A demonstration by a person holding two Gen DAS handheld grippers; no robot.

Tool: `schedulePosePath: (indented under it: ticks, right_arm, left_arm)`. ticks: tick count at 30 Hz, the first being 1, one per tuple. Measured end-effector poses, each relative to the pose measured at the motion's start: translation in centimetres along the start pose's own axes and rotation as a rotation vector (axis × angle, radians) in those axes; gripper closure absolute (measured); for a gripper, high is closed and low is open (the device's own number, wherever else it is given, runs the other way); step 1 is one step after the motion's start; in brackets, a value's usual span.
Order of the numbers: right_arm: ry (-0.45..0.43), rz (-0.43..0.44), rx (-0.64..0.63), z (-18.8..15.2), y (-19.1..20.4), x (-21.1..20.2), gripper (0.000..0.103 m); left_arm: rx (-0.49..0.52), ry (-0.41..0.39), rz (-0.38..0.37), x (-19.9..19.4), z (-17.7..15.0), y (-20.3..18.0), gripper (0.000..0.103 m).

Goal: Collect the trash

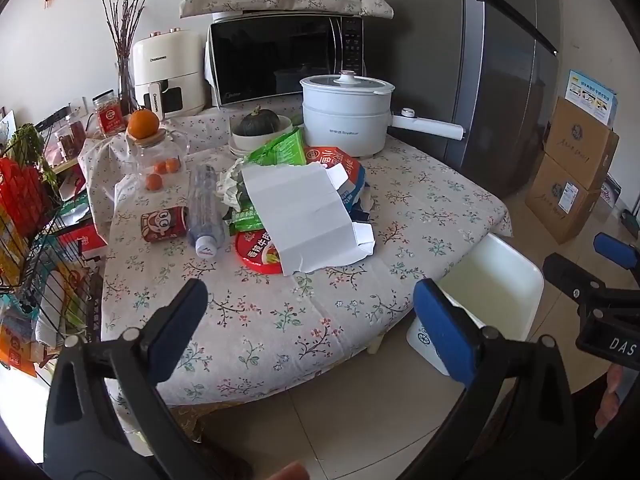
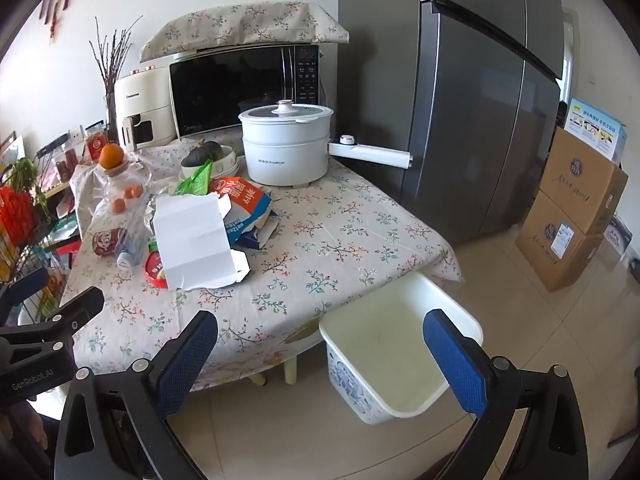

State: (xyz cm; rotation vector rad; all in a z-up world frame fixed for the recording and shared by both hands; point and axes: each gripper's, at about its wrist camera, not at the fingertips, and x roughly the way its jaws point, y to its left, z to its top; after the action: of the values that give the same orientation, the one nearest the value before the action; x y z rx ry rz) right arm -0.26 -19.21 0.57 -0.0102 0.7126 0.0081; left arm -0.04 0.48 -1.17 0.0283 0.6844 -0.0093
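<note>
On the bench (image 1: pixel 256 320), toward its left-middle part, lies the trash heap: a flattened white carton (image 1: pixel 308 216) on top, a red round lid (image 1: pixel 260 254) poking out under its near edge, a green wrapper (image 1: pixel 280 150) behind it, and a red-and-blue printed carton (image 1: pixel 344 172) at its far right side. Just left of the heap a clear plastic bottle (image 1: pixel 204 208) lies on its side with its cap toward me, and a red can (image 1: pixel 164 224) lies on its side touching the bottle's left. All of this sits ahead of my left hand-held gripper (image 1: pixel 310 312), well beyond its fingertips, with bare flowered cloth between. That hand-held gripper has its jaws spread as wide as they go and nothing between them.

My right hand-held gripper (image 2: pixel 320 352) is equally wide open and empty; the heap is up and to the left of it, the white carton (image 2: pixel 196 236) well apart from its left finger. Between its fingers I see the white bin (image 2: pixel 400 360) standing on the tiled floor at the bench's near right corner, partly tucked under the hanging cloth.

Farther back on the bench stand a white electric pot (image 1: pixel 344 116), a green squash in a bowl (image 1: pixel 258 124), a microwave (image 1: pixel 280 56) and a cream air fryer (image 1: pixel 168 72). 2 stacked cardboard boxes (image 1: pixel 576 172) sit on the floor to the right.
</note>
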Motion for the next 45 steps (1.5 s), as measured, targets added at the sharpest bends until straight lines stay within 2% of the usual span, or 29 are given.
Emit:
schedulePosePath:
  ticks: [45]
  right_arm:
    - [0.000,-0.005,0.017,0.14,-0.54,0.22,0.000]
  left_arm:
    - [-0.010,0.005,0.006,-0.09,0.22,0.61,0.001]
